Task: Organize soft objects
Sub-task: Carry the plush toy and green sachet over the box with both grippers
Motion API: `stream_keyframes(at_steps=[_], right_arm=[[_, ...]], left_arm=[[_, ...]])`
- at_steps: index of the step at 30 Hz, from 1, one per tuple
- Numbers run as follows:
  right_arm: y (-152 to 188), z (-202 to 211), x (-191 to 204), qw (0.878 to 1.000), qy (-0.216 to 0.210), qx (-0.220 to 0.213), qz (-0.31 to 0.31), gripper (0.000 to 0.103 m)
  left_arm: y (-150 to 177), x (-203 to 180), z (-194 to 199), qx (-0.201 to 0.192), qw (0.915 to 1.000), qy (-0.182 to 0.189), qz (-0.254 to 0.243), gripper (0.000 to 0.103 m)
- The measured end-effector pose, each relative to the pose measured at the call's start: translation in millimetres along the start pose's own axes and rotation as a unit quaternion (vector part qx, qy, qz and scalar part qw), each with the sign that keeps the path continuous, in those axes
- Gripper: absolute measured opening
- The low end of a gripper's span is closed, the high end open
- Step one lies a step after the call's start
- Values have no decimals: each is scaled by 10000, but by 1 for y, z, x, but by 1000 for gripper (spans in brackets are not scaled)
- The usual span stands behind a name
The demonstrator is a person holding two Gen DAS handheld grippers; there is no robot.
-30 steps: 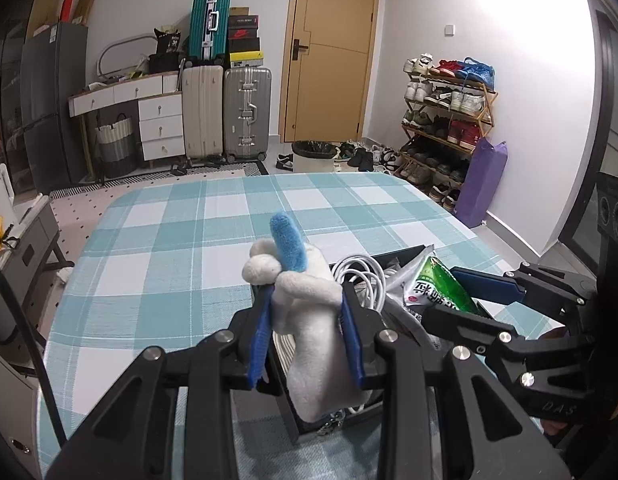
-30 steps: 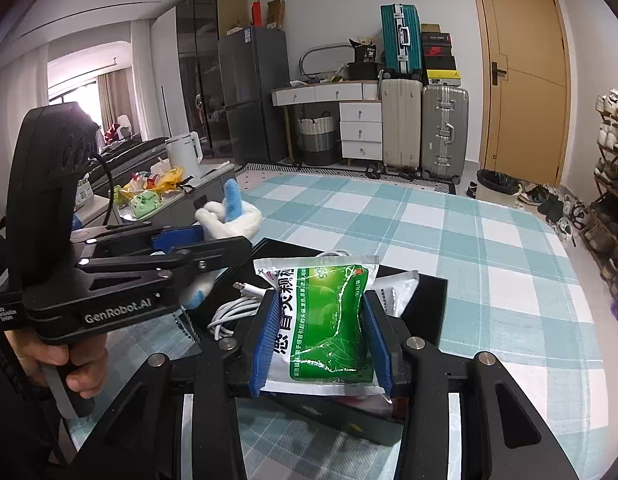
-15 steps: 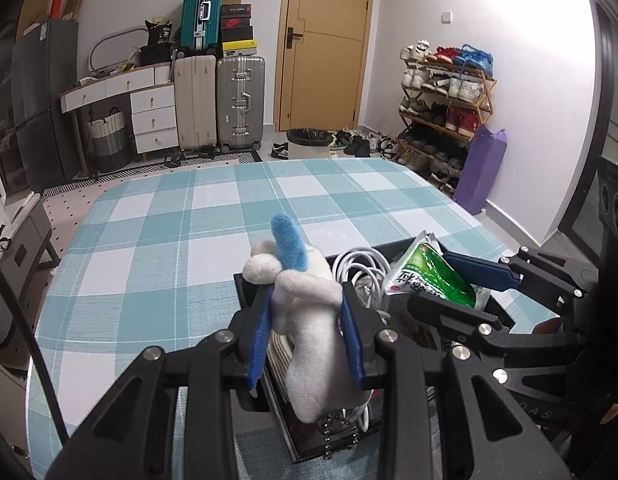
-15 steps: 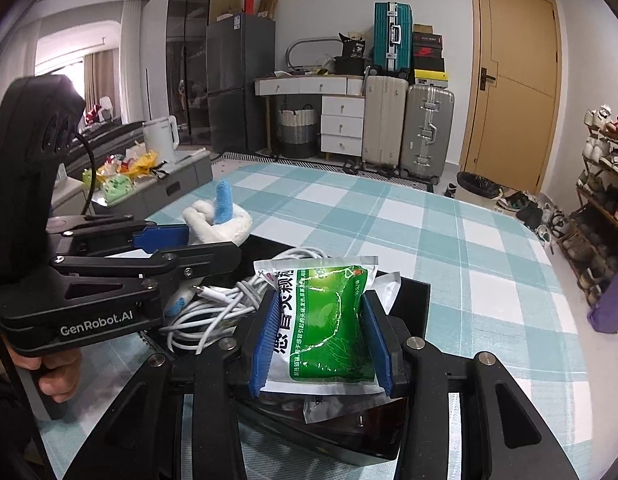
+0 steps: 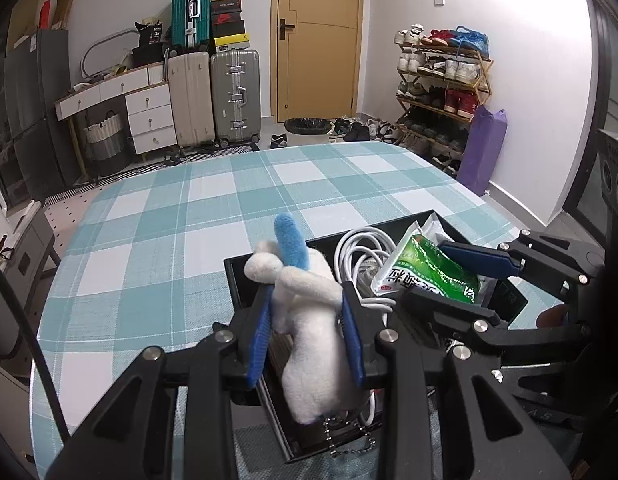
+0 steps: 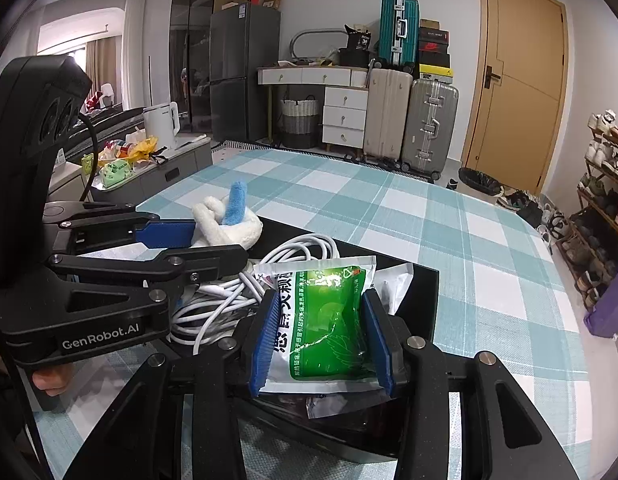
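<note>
My left gripper point(image 5: 307, 304) is shut on a white plush toy point(image 5: 309, 320) with a blue ear and holds it over the left part of a black box point(image 5: 237, 276). The toy's bead chain hangs below it. My right gripper point(image 6: 321, 312) is shut on a green and white packet point(image 6: 329, 312) held over the box's right part point(image 6: 425, 292). A coiled white cable point(image 6: 229, 300) lies in the box between them. The plush toy point(image 6: 225, 228) and the left gripper point(image 6: 181, 244) also show in the right wrist view; the packet point(image 5: 425, 268) shows in the left wrist view.
The box sits on a table with a teal and white checked cloth point(image 5: 229, 208). More packets point(image 6: 393, 276) lie in the box under the green one. Suitcases point(image 5: 213, 96), a door and a shoe rack point(image 5: 441, 80) stand far behind the table.
Both grippers have lowered slightly with their objects toward the black box. The box and cable now show more fully below them. Both grips are unchanged.
</note>
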State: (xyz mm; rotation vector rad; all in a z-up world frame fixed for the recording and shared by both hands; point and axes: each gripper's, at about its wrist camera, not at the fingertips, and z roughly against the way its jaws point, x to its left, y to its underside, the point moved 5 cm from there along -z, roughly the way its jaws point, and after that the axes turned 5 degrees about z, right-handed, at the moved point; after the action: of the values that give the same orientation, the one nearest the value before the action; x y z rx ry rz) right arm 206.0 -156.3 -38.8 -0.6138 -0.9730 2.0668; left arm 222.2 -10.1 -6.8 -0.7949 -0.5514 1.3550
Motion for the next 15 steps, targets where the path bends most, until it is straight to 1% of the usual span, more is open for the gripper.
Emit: stream_keyframes(at_steps=[9,15], right_arm=[[4,-5,0,9998,-131,92,-101,41],[4,-6,-2,9998,-142,87,-108,42]], left_arm=[[3,-2,-1,15,9999,-69,-110,31],[3,-3,-1,15,9999,-73,-116,31]])
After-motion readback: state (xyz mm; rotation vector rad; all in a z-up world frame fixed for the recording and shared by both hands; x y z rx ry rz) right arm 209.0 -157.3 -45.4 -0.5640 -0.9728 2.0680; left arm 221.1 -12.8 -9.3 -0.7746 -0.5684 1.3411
